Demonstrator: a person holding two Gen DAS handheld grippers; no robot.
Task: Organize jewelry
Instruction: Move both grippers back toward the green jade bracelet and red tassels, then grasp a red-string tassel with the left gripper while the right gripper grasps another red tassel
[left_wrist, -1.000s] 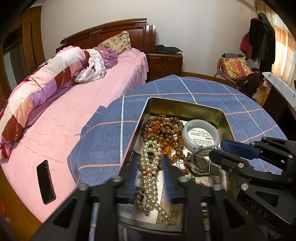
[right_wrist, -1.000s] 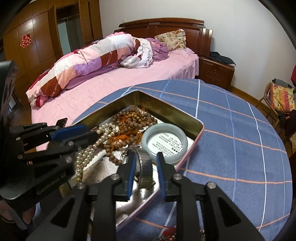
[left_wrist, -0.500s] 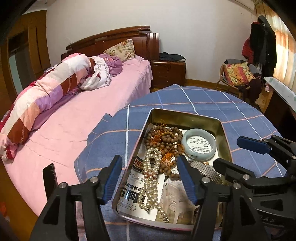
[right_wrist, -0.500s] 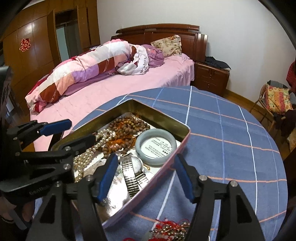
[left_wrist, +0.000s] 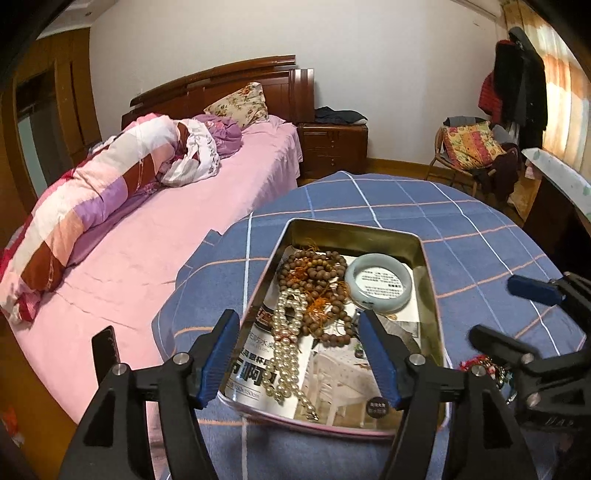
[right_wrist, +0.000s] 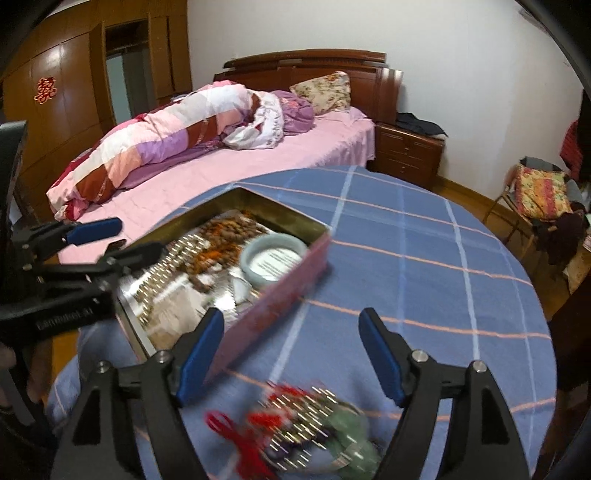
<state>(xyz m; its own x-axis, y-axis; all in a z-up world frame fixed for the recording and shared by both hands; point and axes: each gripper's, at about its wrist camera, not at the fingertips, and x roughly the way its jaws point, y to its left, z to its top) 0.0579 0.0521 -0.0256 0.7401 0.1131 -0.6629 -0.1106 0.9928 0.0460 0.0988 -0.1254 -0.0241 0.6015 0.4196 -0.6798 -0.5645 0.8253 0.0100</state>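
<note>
A gold metal tin (left_wrist: 430, 280) (right_wrist: 295, 218) sits on the blue checked table. In it lie a pearl necklace (left_wrist: 286, 347), brown wooden beads (left_wrist: 317, 280) and a pale jade bangle (left_wrist: 378, 282) (right_wrist: 273, 254). My left gripper (left_wrist: 301, 354) is open and empty above the tin's near end. My right gripper (right_wrist: 291, 354) is open and empty to the right of the tin, above a blurred pile of loose jewelry (right_wrist: 303, 417) with red cord; it also shows in the left wrist view (left_wrist: 484, 363).
The round table with a blue checked cloth (right_wrist: 424, 258) stands beside a pink bed (left_wrist: 147, 236). A dark phone (left_wrist: 106, 350) lies on the bed's edge. A nightstand (left_wrist: 332, 147) and a chair with cushions (left_wrist: 472, 147) stand behind.
Both grippers have opened, letting go of the pearl necklace and the watch in the tin, and pulled back. The right gripper has swung right, over the loose jewelry pile.
</note>
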